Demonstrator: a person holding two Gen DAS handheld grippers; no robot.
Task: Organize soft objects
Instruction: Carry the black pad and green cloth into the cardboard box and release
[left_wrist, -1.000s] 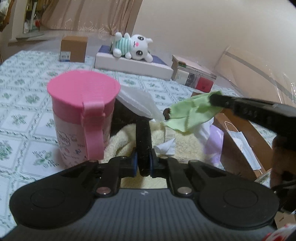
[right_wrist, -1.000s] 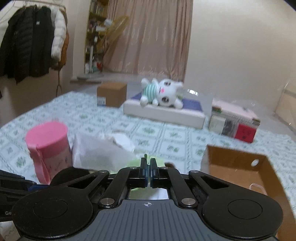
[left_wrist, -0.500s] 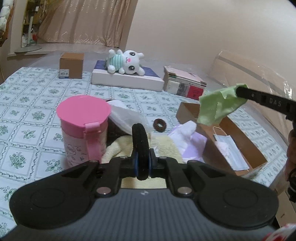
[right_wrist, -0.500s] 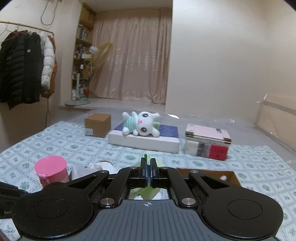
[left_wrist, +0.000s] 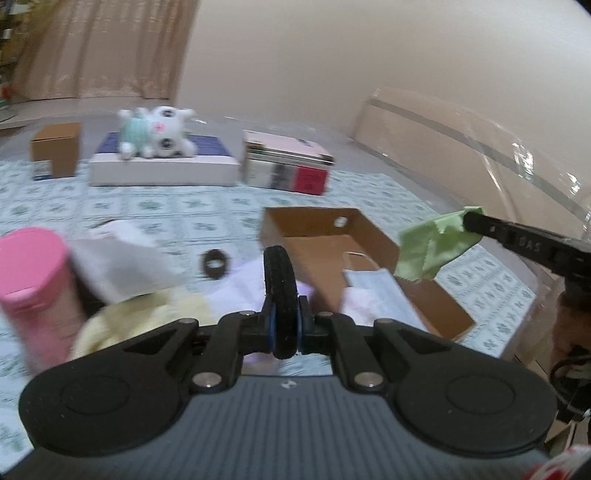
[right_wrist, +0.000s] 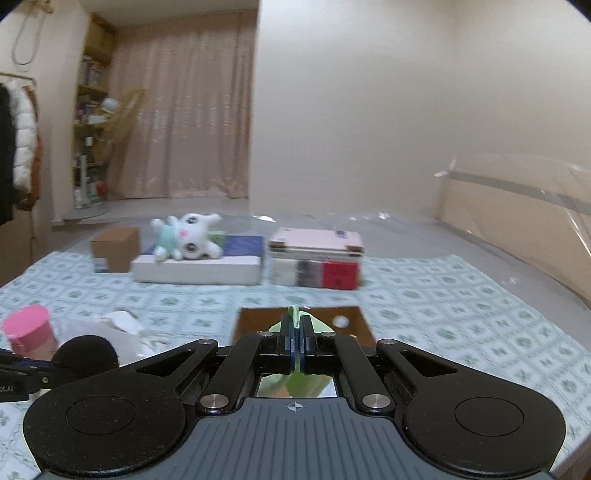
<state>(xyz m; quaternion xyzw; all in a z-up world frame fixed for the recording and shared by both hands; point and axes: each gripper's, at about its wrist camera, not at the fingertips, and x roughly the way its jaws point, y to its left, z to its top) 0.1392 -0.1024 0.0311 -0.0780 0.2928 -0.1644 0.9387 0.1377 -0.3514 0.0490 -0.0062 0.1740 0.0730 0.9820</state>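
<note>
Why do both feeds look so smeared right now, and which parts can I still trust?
Left wrist view: motion blur smears the pink cup and plush toy; the black ring between its jaws stays sharp. Right wrist view: books and toy are streaked, the green cloth it pinches crisp. Fisheye bends both edges.

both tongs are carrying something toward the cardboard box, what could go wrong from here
The green cloth is pinched only at a corner by the right tongs; it hangs over the cardboard box edge and might drop outside it.

The left tongs hold a black hair tie edge-on, so it may roll away on release, or land on the face mask.
</note>
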